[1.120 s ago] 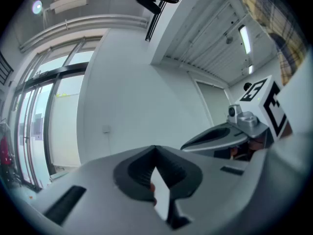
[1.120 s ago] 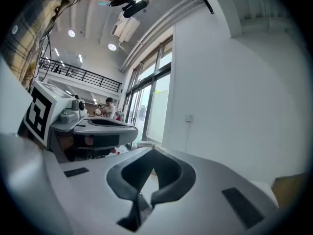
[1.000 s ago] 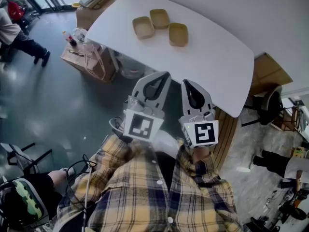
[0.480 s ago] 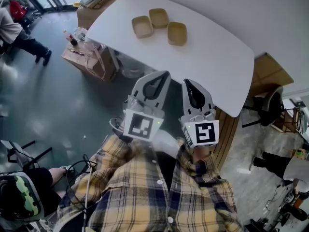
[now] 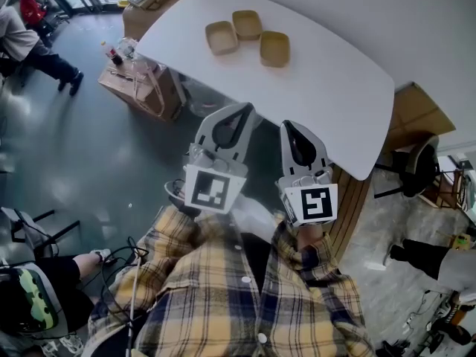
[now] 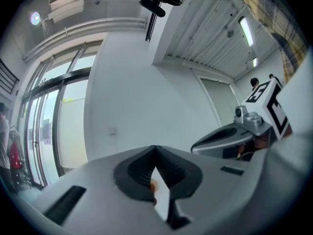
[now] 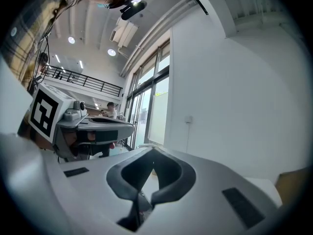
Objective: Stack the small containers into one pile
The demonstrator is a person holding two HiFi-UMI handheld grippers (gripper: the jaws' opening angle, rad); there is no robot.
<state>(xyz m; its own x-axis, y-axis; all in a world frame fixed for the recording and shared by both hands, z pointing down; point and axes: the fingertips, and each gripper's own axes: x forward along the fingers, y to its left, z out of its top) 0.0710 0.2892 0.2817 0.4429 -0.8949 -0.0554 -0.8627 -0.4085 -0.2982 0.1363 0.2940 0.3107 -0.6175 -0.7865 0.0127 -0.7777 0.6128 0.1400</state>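
Head view: three small containers [image 5: 247, 24] are sitting unstacked, clustered close together on the white table's [image 5: 327, 88] far side; each is shallow, tan and open-topped. Two grippers, left gripper [image 5: 242, 110] and right gripper [image 5: 289, 127], are hovering near the table's front edge, jaws fully closed on nothing.

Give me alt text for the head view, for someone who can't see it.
Three small tan containers sit unstacked, side by side, on the far part of a white table. The left gripper and right gripper, both shut and empty, are held short of them above the person's plaid shirt.
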